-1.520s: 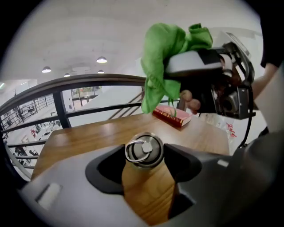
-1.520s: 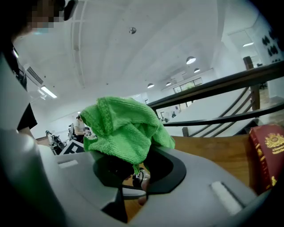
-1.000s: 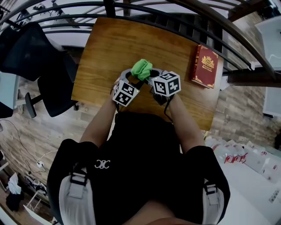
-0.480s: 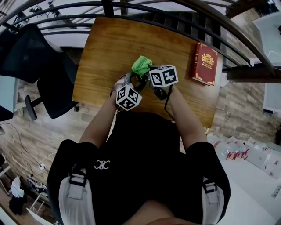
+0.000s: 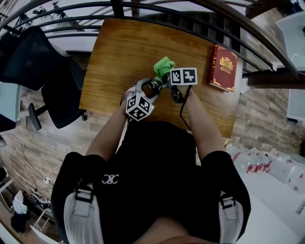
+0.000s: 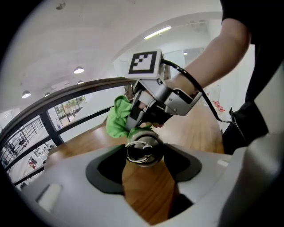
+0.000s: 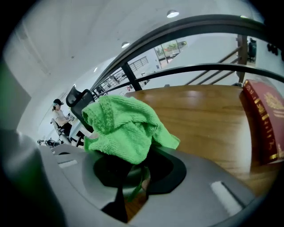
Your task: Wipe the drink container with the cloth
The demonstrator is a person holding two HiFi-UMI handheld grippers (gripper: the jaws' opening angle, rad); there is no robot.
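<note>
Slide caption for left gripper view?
Left gripper grips the can; right gripper holds green cloth against its top.

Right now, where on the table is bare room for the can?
Bare: the table's far left, up to the railing, and the strip between cloth and red book. Crowded: the near middle, around the can.

Bare worktop (image 5: 114, 52) lies open left of and beyond the grippers; a red book (image 5: 222, 69) lies at its right edge, well apart from the right gripper (image 5: 165, 77); a dark railing (image 5: 71, 21) bounds the far edge; an office chair (image 5: 45, 71) stands off the left edge; the can (image 5: 152, 86) in the left gripper (image 5: 149, 89) jaws and the right's green cloth (image 5: 163, 66) crowd the middle.
</note>
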